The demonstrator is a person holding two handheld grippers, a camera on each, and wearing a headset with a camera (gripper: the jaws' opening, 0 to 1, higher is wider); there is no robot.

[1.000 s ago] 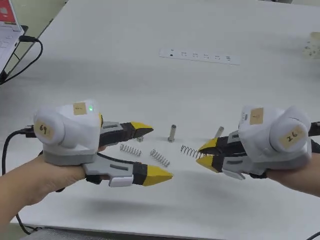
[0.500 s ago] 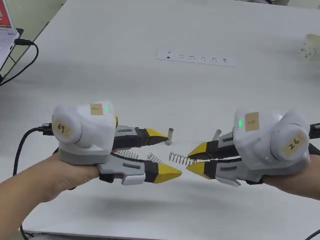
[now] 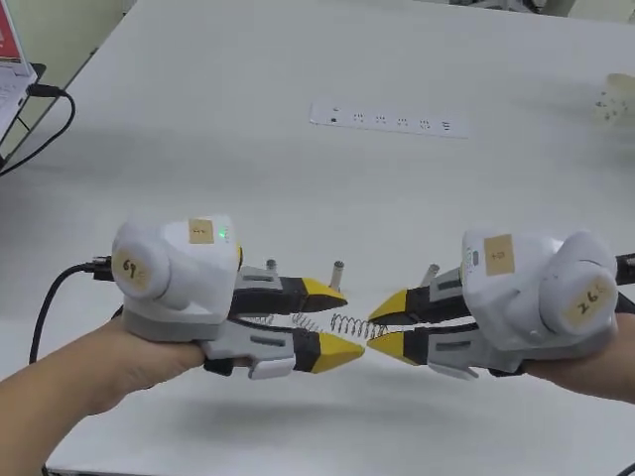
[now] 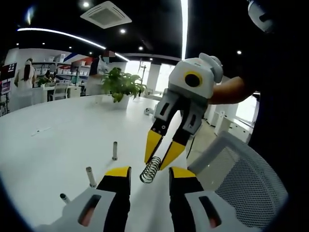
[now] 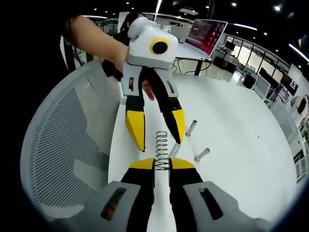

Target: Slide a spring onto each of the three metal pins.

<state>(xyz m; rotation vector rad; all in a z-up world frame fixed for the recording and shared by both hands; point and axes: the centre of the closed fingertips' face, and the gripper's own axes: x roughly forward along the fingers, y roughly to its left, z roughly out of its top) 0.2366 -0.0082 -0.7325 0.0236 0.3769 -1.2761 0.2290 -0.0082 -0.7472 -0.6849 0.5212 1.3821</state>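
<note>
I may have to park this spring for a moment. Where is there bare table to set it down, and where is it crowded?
Bare: the wide stretch of table between the power strip and the pins, and the strip along the near edge. Crowded: around the pins, where left gripper, right gripper and spring meet.

Open-plan office: white table with power strip, mesh chair, potted plant, monitor, ceiling vent.
</note>
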